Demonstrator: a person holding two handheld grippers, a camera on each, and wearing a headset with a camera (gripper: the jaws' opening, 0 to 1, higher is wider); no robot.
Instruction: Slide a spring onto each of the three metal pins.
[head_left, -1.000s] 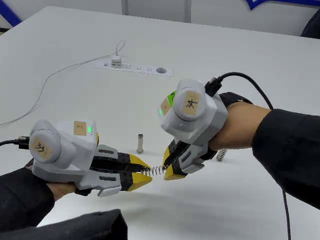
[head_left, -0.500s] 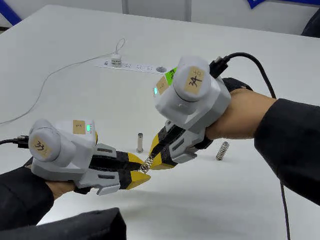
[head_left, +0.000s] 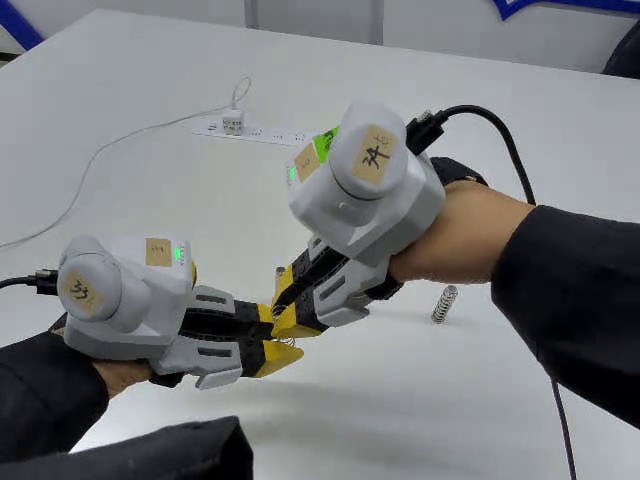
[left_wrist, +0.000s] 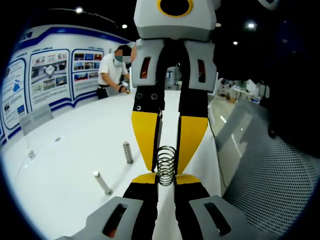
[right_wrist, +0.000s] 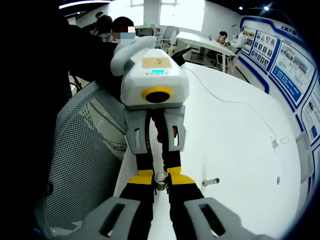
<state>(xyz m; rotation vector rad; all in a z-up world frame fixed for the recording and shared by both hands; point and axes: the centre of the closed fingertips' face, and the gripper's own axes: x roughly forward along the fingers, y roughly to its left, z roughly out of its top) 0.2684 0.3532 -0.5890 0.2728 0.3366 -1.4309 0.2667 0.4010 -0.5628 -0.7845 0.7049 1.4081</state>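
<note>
While tip-to-tip, both tools (head_left: 284, 336) on spring (left_wrist: 166, 166)

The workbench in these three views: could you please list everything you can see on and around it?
white workbench: one, white, under everything.
white power strip: one, white, on the far side of the workbench.
thin white cable: one, white, trailing left from the strip.
short steel pin: one, silver, standing on the workbench near the grippers.
loose coiled steel spring: one, silver, on the workbench beside the right hand.
held coiled steel spring: one, silver, between the two grippers' tips.
person in a white shirt: one, in the background.
left gripper: one, white body, black fingers with yellow tips, on the held spring.
right gripper: one, same colours, on its other end.
</note>
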